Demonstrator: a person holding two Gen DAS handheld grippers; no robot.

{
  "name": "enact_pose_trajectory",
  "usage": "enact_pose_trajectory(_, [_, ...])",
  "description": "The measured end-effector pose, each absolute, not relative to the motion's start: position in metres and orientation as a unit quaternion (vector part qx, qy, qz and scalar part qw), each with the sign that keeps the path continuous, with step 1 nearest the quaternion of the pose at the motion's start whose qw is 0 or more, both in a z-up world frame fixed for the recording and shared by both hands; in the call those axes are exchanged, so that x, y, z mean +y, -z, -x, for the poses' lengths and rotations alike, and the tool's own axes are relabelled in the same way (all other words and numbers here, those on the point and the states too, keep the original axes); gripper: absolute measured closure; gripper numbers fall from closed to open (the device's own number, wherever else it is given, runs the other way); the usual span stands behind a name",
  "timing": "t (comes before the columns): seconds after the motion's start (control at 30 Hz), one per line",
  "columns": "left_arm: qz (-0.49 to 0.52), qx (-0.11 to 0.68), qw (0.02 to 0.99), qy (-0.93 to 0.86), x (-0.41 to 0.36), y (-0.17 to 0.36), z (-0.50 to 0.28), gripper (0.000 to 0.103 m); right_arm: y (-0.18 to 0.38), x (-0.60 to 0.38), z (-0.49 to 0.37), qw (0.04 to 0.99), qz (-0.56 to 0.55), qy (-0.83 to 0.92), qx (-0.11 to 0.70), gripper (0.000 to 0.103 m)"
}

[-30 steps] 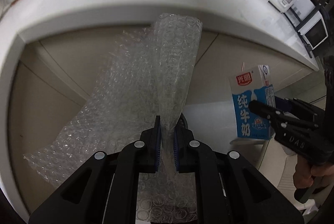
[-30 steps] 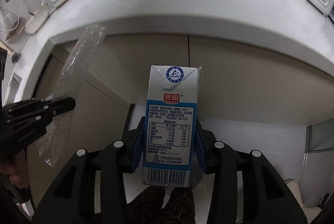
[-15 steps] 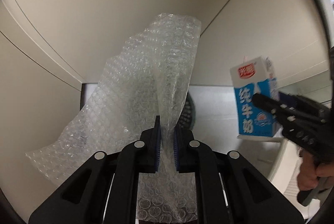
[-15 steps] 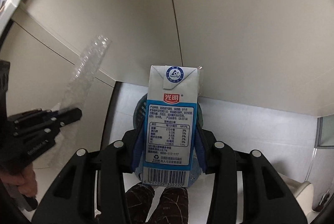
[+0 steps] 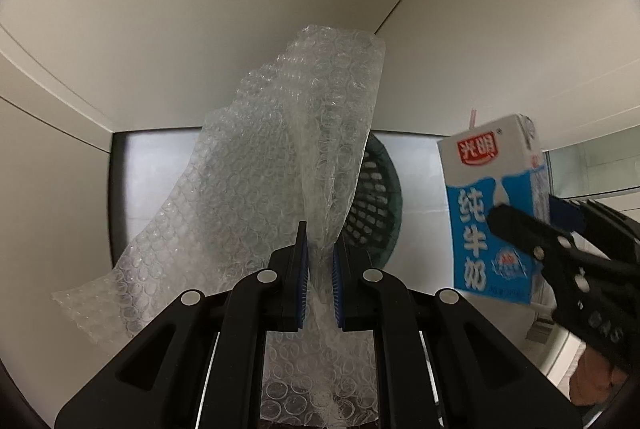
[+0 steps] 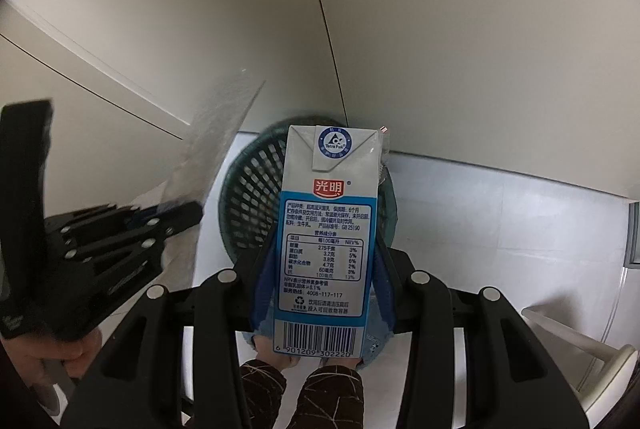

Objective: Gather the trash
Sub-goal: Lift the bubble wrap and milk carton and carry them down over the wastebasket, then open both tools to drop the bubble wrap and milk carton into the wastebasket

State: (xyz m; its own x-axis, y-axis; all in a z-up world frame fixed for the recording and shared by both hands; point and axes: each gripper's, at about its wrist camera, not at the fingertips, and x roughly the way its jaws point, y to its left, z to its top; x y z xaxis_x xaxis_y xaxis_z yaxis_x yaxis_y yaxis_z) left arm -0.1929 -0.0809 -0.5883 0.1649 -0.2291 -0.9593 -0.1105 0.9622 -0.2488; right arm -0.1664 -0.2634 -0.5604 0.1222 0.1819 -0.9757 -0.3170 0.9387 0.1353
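My left gripper [image 5: 320,249] is shut on a sheet of clear bubble wrap [image 5: 280,169] that stands up from the blue pads and hangs down on the left. My right gripper [image 6: 324,257] is shut on a blue and white milk carton [image 6: 328,229], held upright with its label side facing the camera. Below both lies a dark green mesh waste basket [image 6: 252,189] on the pale floor, its rim partly hidden by the carton; the same basket [image 5: 376,205] peeks out behind the bubble wrap. The carton [image 5: 492,213] and right gripper also show at the right of the left wrist view.
Beige cabinet doors [image 6: 440,29] rise behind the basket. The pale floor [image 6: 500,221] stretches to the right of it. A white chair or stool part [image 6: 580,341] sits at lower right. A person's patterned trouser legs [image 6: 304,397] and a hand [image 6: 48,353] holding the left gripper are in view.
Both grippers have sunk well below the counter, which has left the view. The green basket has come into sight and grown larger. Both holds are unchanged.
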Motion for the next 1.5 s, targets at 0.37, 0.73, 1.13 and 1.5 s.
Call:
enact_pose_trajectory(0.37, [0.121,0.674,0.726,0.066,-0.116,0.671,0.184,0.094,0.591,-0.277,0.149,0.741,0.043,-0.156,0.652,0.063])
enact_pose_trajectory(0.73, [0.124,0.663,0.734,0.078,-0.133,0.671,0.181,0.051,0.595,-0.265,0.151,0.735,0.045,-0.148,0.660,0.063])
enact_pose_trajectory(1.13, [0.135,0.635,0.759,0.050,-0.098,0.650,0.198,0.020,0.608,-0.235,0.142,0.740,0.027,-0.188,0.645,0.063])
enact_pose_trajectory(1.5, [0.130,0.628,0.767,0.007,-0.048,0.639,0.210,0.006,0.642,-0.208,0.136,0.734,0.035,-0.201,0.648,0.063])
